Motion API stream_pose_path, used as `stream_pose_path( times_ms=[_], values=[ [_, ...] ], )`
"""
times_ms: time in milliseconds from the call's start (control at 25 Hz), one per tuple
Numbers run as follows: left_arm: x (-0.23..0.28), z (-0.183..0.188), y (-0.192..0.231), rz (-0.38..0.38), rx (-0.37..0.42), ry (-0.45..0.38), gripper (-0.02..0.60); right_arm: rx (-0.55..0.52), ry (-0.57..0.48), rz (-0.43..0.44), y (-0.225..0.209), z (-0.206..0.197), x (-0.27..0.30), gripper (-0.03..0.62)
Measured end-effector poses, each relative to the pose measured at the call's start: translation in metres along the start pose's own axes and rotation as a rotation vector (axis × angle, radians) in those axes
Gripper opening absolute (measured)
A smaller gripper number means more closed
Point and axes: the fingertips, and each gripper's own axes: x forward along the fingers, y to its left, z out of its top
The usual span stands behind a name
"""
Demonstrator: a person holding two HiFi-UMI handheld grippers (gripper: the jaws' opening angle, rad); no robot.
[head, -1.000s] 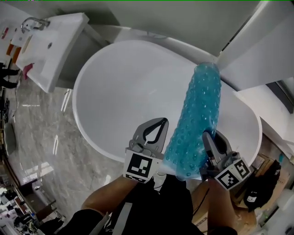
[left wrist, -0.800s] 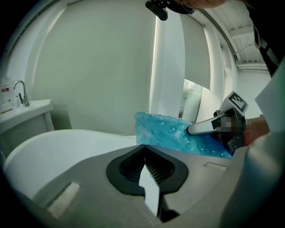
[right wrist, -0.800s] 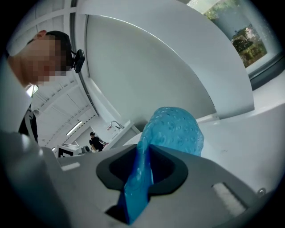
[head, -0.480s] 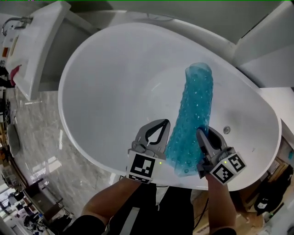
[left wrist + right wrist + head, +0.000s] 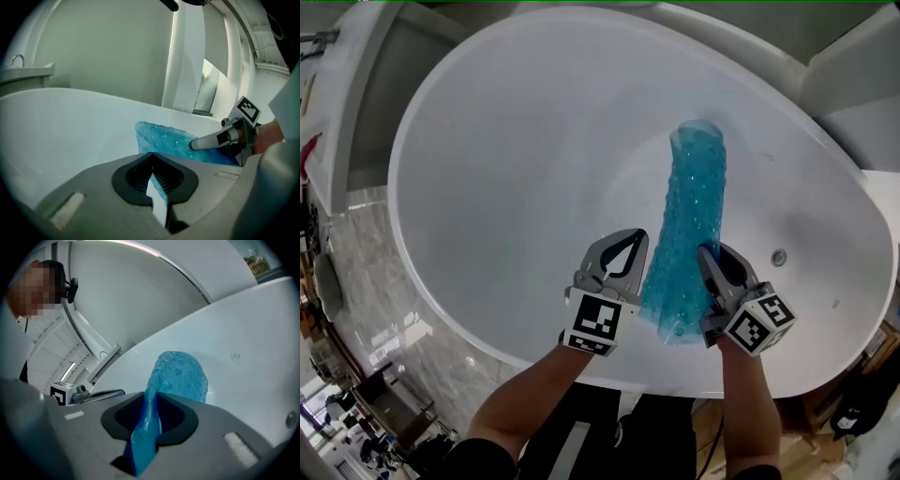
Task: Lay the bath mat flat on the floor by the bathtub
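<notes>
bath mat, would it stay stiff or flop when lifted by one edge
Probably floppy: the bath mat hangs limp into the bathtub, curling inward along its length. Likely light, since pinches at one end carry it all. Its glossy, bumpy surface may slip.

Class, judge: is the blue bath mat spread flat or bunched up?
Bunched, not flat: the bath mat hangs as a narrow strip inside the bathtub, its near end pinched by the left gripper and right gripper.
</notes>
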Motion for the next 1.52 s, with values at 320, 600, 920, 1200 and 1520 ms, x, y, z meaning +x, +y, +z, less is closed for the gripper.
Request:
stream_pose_path(
  times_ms=[320, 600, 920, 1200, 1520],
  values=[
    [0.027, -0.034, 0.008, -0.021, -0.03, 0.047, 0.002, 0.014, 0.026, -0.072, -0.047, -0.044, 0.032, 0.084],
    [0.032, -0.056, 0.025, -0.008, -0.039, 0.086, 0.003, 0.025, 0.036, -0.074, -0.049, -0.058, 0.058, 0.087],
    [0.034, -0.07, 0.031, -0.002, -0.029, 0.097, 0.003, 0.045, 0.052, -0.09, -0.075, -0.092, 0.074, 0.097],
    [0.05, -0.083, 0.014, -0.034, -0.023, 0.1, 0.003, 0.097, 0.024, -0.177, -0.144, -0.111, 0.051, 0.0],
    [0.066, -0.105, -0.009, -0.035, -0.05, 0.136, 0.003, 0.077, 0.064, -0.21, -0.171, -0.122, 0.034, 0.0]
  ],
)
